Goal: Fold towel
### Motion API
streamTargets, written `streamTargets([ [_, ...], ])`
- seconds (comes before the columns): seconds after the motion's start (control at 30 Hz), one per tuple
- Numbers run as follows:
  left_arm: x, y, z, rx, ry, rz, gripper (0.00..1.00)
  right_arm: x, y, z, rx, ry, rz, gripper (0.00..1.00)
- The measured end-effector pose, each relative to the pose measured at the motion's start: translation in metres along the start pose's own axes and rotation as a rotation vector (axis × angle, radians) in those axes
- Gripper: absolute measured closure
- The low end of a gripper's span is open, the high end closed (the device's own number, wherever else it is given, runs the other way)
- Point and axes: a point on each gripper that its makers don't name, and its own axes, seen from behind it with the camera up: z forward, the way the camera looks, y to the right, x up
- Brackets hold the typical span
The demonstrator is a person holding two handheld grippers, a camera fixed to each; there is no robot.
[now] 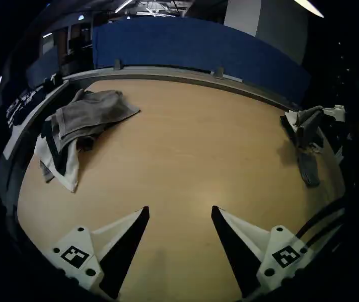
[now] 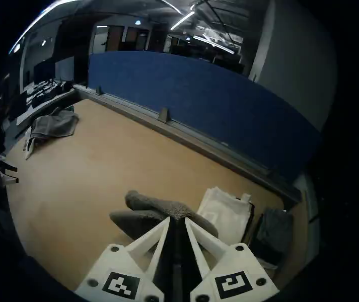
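- We see the left claw [image 1: 180, 210] from behind, in the left gripper view. Its two white fingers with black inner faces are spread wide apart, and nothing is between them.
- Below that claw is a bare stretch of pale wooden counter [image 1: 189, 151].
- Towards the far left of the counter in this view lies a loose heap of towels [image 1: 86, 121]. A grey one is on top, and white and dark cloth spreads out under it towards the counter's edge.
- At the counter's right edge in the same view sits a second bundle of cloth [image 1: 306, 131], grey and white. One grey piece trails towards us.
- A blue partition [image 1: 194, 48] runs along the back of the counter, held in a grey rail.
- In the right gripper view, the right claw [image 2: 177, 220] has its fingers drawn almost together. It pinches the near edge of a dark grey towel [image 2: 154, 204].
- That towel lies crumpled on the counter [image 2: 78, 171] just ahead of the fingertips, with one fold raised above another.
- Just to the right of the towel rests a folded white cloth [image 2: 227, 211], and beside that a folded dark cloth [image 2: 276, 229] near the counter's corner.
- Well away, at the far left end in this view, we see a heap of grey towels, small against the dim room behind.
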Motion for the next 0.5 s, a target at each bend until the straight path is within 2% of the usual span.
streamTargets([
  [0.5,0.006,0.003,0.008,0.007,-0.004,0.005,0.08,-0.010,0.014,0.016,-0.003,-0.024,-0.012,0.95],
])
